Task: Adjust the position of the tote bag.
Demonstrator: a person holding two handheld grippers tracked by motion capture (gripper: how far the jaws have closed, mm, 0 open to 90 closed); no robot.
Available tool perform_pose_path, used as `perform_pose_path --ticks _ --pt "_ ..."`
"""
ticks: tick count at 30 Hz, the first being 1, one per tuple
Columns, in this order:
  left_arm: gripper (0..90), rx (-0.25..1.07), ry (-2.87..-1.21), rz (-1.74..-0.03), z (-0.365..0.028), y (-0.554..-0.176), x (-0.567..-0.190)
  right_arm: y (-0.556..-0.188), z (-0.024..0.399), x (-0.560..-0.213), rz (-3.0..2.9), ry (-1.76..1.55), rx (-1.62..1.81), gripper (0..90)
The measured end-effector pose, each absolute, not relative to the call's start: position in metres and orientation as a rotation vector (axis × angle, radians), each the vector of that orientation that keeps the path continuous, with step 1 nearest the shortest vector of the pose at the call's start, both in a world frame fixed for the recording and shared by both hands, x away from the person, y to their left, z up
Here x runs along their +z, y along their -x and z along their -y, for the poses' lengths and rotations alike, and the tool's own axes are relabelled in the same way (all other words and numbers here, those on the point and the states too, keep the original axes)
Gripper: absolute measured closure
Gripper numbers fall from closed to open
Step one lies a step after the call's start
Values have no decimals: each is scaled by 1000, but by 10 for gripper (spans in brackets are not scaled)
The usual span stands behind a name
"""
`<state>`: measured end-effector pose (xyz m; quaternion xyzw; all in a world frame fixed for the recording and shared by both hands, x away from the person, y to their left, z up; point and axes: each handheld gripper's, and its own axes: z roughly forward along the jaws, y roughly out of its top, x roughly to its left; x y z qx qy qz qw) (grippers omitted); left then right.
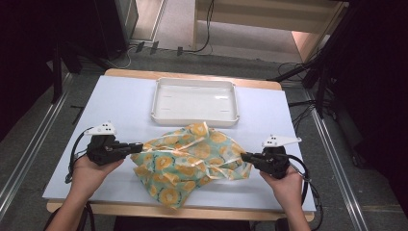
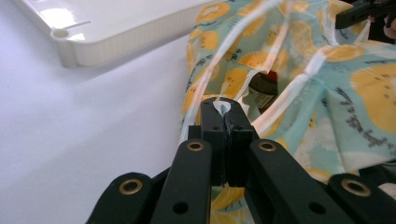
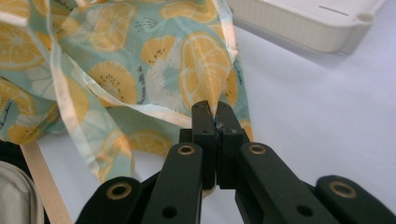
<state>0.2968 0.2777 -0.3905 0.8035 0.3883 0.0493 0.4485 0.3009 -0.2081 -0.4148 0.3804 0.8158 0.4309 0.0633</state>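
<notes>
A crumpled cloth [image 1: 192,159], teal with orange citrus slices and pale ribbon edging, lies on the white table mat between the two grippers. My left gripper [image 1: 139,147] is shut on the cloth's left edge, with a pinch of pale fabric between its jaws [image 2: 224,105]. My right gripper [image 1: 244,156] is shut on the right edge, where a pointed fold of the cloth [image 3: 116,70] runs into its closed jaws [image 3: 215,109]. In the left gripper view the cloth [image 2: 355,93] bulges upward. A dark labelled object [image 2: 261,91] shows through a gap in its folds.
An empty white tray [image 1: 195,118] stands just behind the cloth, its corner near in both gripper views [image 2: 130,44] [image 3: 299,28]. The white mat [image 1: 120,101] covers a wooden table. Cables and metal rails lie on the floor beyond the table's sides.
</notes>
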Motion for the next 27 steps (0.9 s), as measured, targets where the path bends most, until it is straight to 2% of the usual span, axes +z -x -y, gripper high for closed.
perform_pose_path --ticks 11,16,21,25,27 --pt "900 127 -1974 -1033 -294 -295 -393 -298 243 -422 -2395 -1281 1228 900" --pt "895 96 -1994 -1018 -288 -298 -396 -301 249 -428 -2394 -1327 1215 900" --pt "767 98 -1974 -992 -283 -297 -391 -299 245 -419 -2379 -1276 1260 622" --pt "640 108 -1950 -979 -285 -299 -382 -294 243 -402 -2327 -1221 1336 590" --pt "616 96 -1936 -973 -285 -301 -375 -292 243 -395 -2300 -1211 1434 582"
